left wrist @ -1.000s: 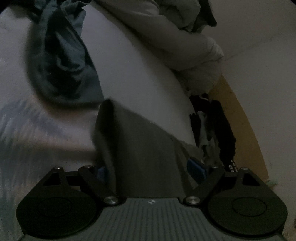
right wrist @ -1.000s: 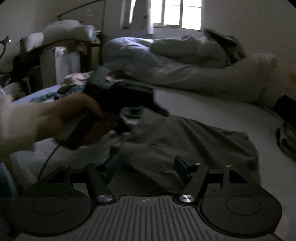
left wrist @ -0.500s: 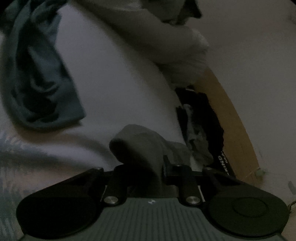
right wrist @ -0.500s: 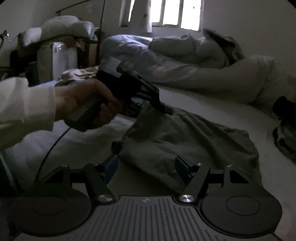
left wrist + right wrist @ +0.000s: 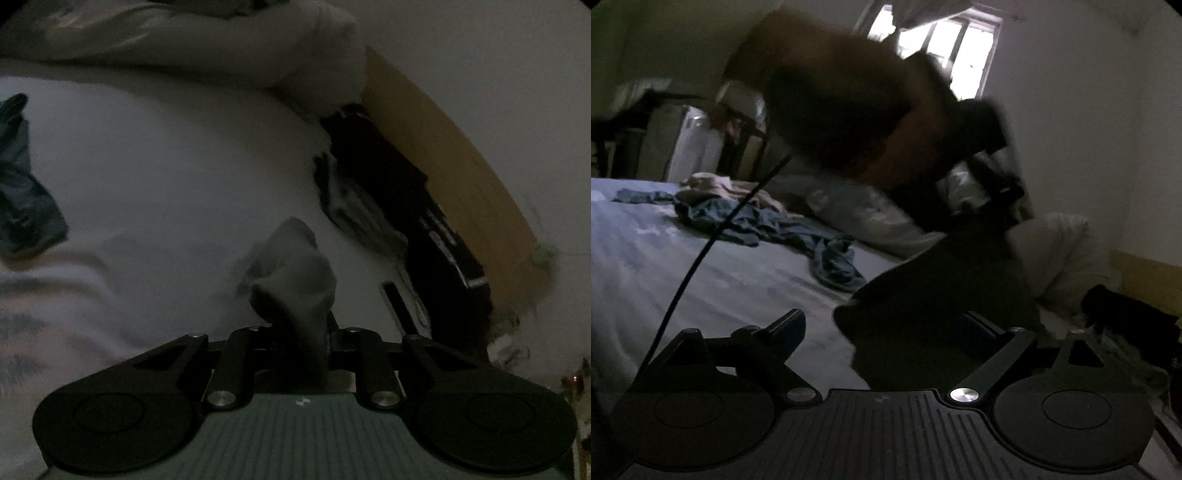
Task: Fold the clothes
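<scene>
Left claw (image 5: 317, 332) clenched on a bunched fold of the grey garment (image 5: 295, 273), lifted clear above the pale bed sheet (image 5: 166, 166). Right claw (image 5: 886, 325) released, jaws just widened, with the dark, hanging edge of the same garment (image 5: 942, 295) between the fingers but, as far as the dim view allows, not pressed. Blurred hand (image 5: 842, 110) above, gripping the left tool. Crumpled blue clothing (image 5: 768, 221) further back on the bed, near the rumpled duvet (image 5: 871, 218); black bag (image 5: 388, 177) against the yellow board (image 5: 443, 166).
</scene>
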Available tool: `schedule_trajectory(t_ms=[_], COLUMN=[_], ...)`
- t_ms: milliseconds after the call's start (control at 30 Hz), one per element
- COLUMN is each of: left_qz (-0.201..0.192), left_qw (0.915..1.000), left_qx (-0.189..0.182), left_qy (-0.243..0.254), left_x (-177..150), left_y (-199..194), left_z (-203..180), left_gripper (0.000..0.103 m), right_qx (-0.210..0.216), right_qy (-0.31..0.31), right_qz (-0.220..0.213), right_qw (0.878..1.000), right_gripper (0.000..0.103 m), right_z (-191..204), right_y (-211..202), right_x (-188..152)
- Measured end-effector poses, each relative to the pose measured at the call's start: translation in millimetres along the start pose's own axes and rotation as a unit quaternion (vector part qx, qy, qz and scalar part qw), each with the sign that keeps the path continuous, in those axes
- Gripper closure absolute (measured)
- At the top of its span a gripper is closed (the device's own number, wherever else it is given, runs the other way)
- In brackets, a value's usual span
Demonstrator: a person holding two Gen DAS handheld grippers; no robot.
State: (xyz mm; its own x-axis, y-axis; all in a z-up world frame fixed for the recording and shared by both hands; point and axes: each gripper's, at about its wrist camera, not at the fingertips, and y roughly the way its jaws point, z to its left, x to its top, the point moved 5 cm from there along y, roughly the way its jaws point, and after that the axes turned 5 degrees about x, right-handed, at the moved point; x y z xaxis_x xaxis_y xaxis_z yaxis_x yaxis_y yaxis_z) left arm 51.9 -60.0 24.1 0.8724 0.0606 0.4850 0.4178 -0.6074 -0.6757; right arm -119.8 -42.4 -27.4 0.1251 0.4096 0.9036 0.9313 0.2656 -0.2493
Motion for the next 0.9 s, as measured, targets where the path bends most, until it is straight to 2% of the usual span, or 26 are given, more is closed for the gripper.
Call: schedule_trajectory(t_ms=[67,133,267,400,533,700,733,767,867,900], left_qz=[0.020,0.023,0.014,-0.009,-0.032,-0.056,-0.060,-0.065,-0.090,-0.098], left_qw=[0.9998,0.9997,0.9998,0.9993,0.9968,0.9899,0.9883,0.9871,0.9823,0.9806], left_qx=[0.000,0.010,0.007,-0.002,-0.014,-0.030,-0.033,-0.036,-0.039,-0.042], left_qy=[-0.008,0.000,-0.010,-0.036,-0.072,-0.127,-0.136,-0.142,-0.159,-0.165], left_x=[-6.2,-11.0,-18.5,-26.4,-25.7,-25.7,-24.9,-22.3,-15.6,-12.6], left_y=[-2.5,-6.4,-10.1,-10.3,-10.1,-20.8,-23.4,-27.7,-48.5,-52.0], left_z=[-22.3,-43.1,-74.1,-100.7,-109.7,-109.6,-109.4,-109.0,-99.4,-99.1], left_gripper=[0.083,0.083,0.084,0.085,0.085,0.085,0.085,0.085,0.085,0.085], right_qx=[-0.021,-0.041,-0.088,-0.112,-0.146,-0.168,-0.163,-0.156,-0.110,-0.094], right_qy=[0.005,0.017,0.077,0.153,0.196,0.210,0.207,0.208,0.227,0.229], right_qz=[-0.010,-0.016,-0.006,0.015,0.033,0.038,0.037,0.035,0.032,0.029], right_qw=[1.000,0.999,0.993,0.982,0.969,0.963,0.964,0.965,0.967,0.968], right_gripper=[0.010,0.008,0.008,0.008,0.008,0.009,0.017,0.036,0.068,0.075], right_z=[-4.4,-14.2,-42.4,-68.3,-88.2,-108.4,-110.3,-114.4,-131.5,-138.5], right_y=[-5.1,-12.8,-25.2,-28.6,-26.7,-22.5,-21.3,-21.0,-29.2,-36.0], right_x=[6.1,11.2,15.3,15.0,9.6,9.7,11.9,13.0,16.1,17.2])
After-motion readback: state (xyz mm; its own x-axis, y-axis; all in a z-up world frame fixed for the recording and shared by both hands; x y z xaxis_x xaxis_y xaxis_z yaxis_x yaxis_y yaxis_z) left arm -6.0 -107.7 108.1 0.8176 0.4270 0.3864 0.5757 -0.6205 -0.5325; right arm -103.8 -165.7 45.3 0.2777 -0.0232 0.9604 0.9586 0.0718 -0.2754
